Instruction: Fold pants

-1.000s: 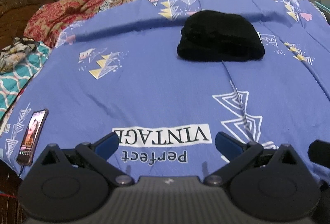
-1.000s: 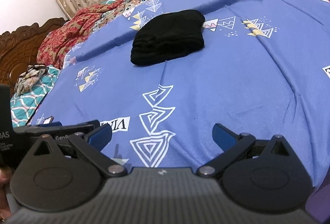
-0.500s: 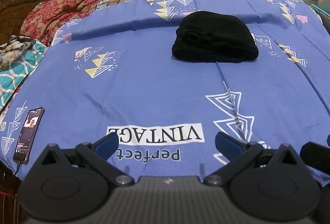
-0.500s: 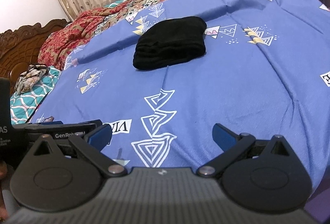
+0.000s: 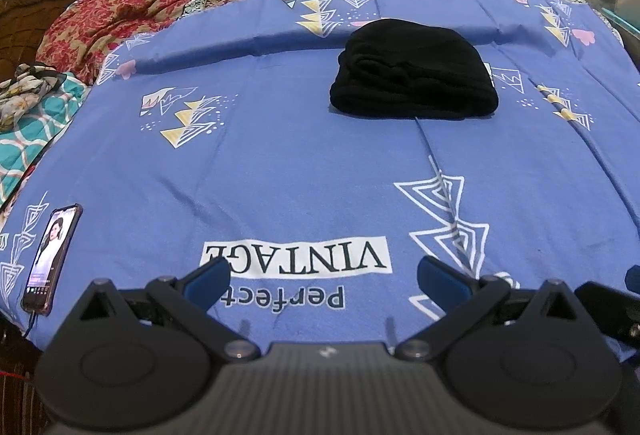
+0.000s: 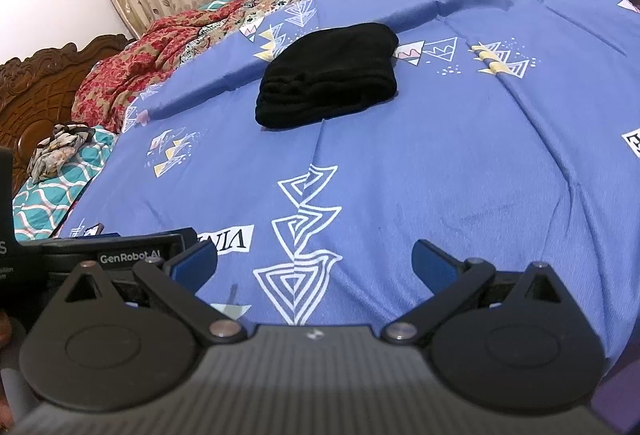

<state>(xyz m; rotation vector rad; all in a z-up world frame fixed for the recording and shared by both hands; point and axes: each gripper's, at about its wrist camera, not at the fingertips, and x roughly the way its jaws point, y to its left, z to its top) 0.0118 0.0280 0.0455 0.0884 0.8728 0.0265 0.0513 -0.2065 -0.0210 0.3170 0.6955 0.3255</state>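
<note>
Two empty grippers, the left gripper point(image 5: 323, 279) and right gripper point(image 6: 315, 259), are held wide apart, well back from the folded black pants point(image 5: 414, 75) on the bed point(image 5: 280, 163).

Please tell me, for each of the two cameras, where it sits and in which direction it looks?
Left wrist: sits on the left gripper, low at the bed's near edge, facing across the blue sheet; its open fingers show, and a phone lies left.
Right wrist: sits on the right gripper, facing likewise; its open fingers show, the other gripper at left.
Shared: folded black pants.
</note>
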